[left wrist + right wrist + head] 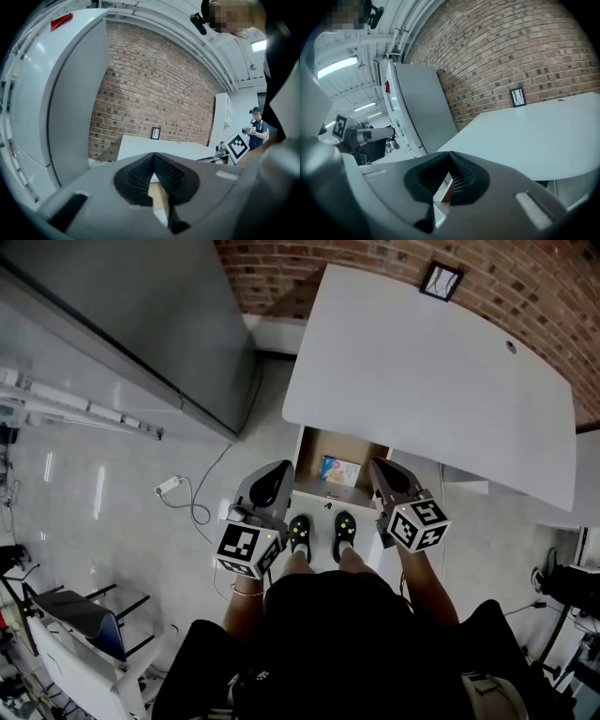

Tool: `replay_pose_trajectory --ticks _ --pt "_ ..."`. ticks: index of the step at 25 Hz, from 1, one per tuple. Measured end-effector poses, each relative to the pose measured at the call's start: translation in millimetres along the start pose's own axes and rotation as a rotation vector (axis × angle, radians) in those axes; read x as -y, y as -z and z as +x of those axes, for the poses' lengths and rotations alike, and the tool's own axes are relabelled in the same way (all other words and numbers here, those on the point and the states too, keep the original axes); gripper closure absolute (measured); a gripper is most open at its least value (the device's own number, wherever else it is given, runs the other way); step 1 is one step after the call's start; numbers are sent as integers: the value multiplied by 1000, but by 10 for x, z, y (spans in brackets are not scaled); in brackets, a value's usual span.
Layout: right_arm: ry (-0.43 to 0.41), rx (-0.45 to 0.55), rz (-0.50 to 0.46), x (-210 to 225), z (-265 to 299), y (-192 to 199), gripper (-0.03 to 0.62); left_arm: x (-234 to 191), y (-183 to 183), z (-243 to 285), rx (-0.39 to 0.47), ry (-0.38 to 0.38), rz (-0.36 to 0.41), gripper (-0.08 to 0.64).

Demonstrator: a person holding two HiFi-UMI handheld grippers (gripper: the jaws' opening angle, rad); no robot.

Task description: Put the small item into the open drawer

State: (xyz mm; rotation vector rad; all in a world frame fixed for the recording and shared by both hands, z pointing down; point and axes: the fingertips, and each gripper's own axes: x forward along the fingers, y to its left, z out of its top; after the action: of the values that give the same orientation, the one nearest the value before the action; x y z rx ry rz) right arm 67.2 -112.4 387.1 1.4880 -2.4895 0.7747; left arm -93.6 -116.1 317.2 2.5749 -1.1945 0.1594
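Note:
In the head view an open drawer [314,442] with a brown inside sticks out from under the white desk [422,362]. A small blue and yellow item [339,470] lies flat in it. My left gripper [279,470] hangs just left of the drawer and my right gripper [377,468] just right of it, both above the floor and apart from the item. In the left gripper view the left gripper [153,155] is shut with nothing in it. The right gripper [450,153] is likewise shut and empty in its own view, pointing toward the desk [534,140].
A tall grey cabinet [141,315] stands left of the desk against the brick wall [525,287]. A small framed picture [441,280] stands at the desk's back edge. A power strip with its cable [169,486] lies on the floor, and a chair [84,624] is at the lower left.

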Motion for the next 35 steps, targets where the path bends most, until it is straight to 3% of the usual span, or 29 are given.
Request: replay_pose_trajectory --ticks 7,21,35 --pt "-7 44 -21 -80 -130 -258 580 66 -276 21 62 18 14 563" --pt "33 102 -62 -85 -469 -518 580 223 -372 75 76 52 14 563" --pt "33 113 -70 -143 -448 -565 580 182 -433 77 84 53 10 563"
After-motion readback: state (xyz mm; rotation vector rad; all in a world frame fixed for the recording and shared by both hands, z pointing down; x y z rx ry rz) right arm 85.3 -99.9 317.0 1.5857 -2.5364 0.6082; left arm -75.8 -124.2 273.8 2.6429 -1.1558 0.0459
